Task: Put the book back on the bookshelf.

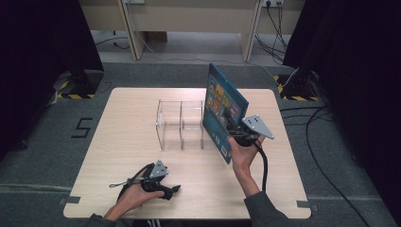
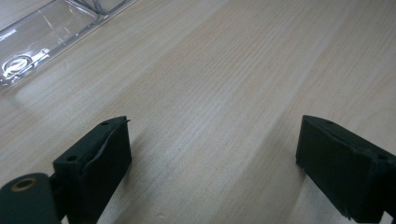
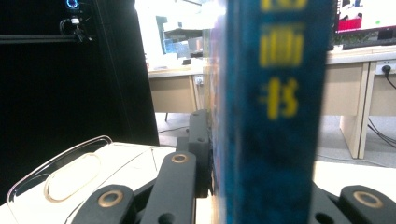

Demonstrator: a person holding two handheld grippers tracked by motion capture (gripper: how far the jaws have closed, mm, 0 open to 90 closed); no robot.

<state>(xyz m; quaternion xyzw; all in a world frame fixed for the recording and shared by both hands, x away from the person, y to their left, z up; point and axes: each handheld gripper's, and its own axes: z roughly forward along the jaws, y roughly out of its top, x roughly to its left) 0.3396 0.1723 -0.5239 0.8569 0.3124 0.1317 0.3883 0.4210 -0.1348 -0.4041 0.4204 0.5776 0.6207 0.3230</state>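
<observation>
A blue book with a colourful cover stands tilted at the right end of the clear acrylic rack on the wooden table. My right gripper is shut on the book's lower part. In the right gripper view the blue spine with yellow characters rises between the black jaws, and the rack's clear wall lies lower left. My left gripper rests low near the table's front edge, left of centre. Its jaws stand wide apart in the left gripper view with bare wood between its fingertips.
The rack's clear base shows at the upper left of the left gripper view. Black curtains flank the table on both sides. Desk legs and cables lie on the grey floor beyond and to the right.
</observation>
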